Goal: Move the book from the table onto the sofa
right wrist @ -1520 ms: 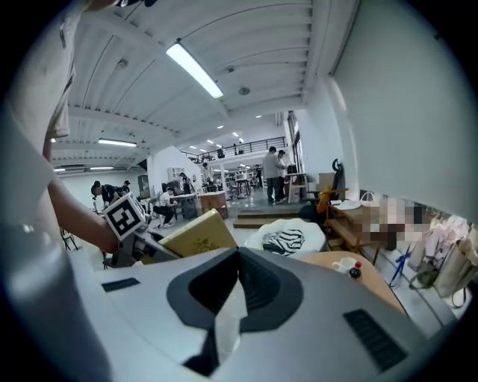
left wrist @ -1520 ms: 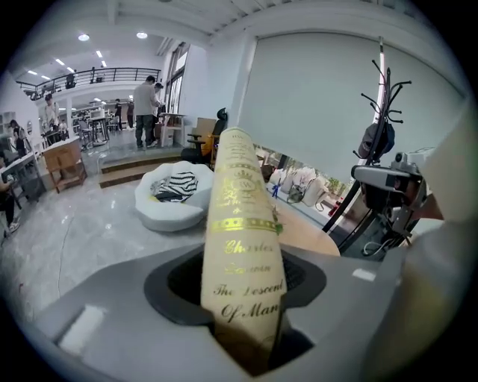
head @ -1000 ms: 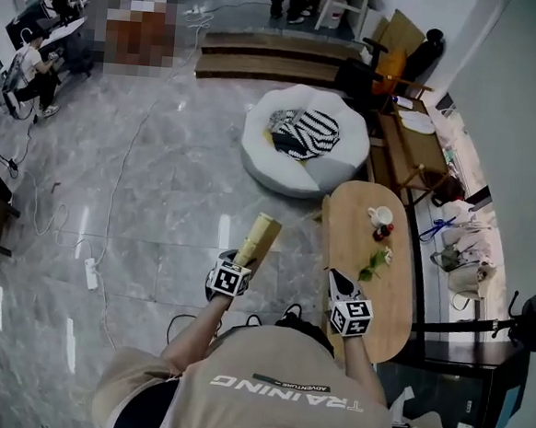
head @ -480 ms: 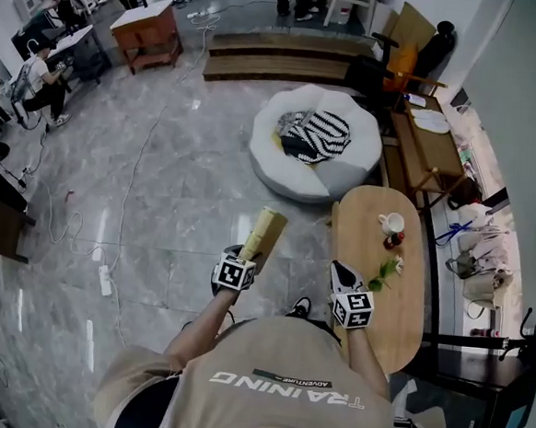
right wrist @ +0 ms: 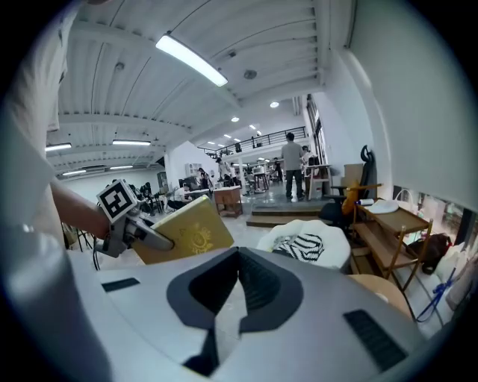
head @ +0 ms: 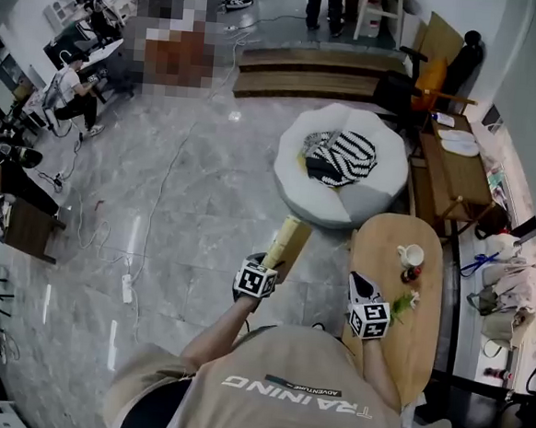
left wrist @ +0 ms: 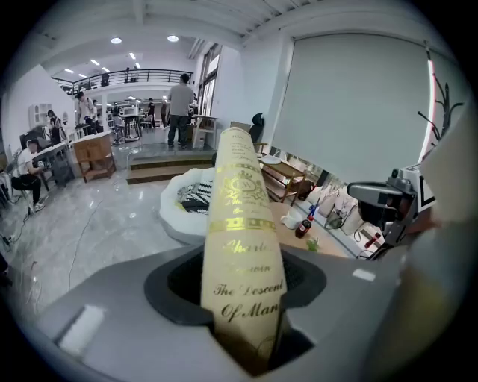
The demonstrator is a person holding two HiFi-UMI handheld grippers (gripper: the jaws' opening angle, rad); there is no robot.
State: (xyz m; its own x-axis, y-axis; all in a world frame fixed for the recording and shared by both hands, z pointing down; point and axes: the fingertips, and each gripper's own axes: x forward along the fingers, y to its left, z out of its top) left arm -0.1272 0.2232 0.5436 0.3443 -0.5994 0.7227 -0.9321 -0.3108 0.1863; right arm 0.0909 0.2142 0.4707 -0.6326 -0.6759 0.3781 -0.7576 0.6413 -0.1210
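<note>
A cream book with gold lettering (head: 287,242) sticks forward out of my left gripper (head: 278,260), which is shut on its lower end above the marble floor. In the left gripper view the book (left wrist: 243,239) stands spine-up between the jaws of that gripper (left wrist: 246,298). The round white sofa (head: 380,197) with a striped cushion (head: 342,154) lies ahead, a little to the right. My right gripper (head: 359,282) hangs over the near end of the oval wooden table (head: 384,264), its jaws together and empty. The right gripper view shows that gripper (right wrist: 239,257), the book (right wrist: 190,231) and the sofa (right wrist: 328,242).
The table carries a white cup (head: 411,257), a small bottle and a green sprig. A wooden bench (head: 456,177) stands right of the sofa and low steps (head: 325,74) behind it. A cable and power strip (head: 126,288) lie on the floor at left. People sit at desks far left.
The person has walked forward: sofa and table now sit lower and nearer in the head view. Both grippers moved along with the body; the book stays in the left one.
</note>
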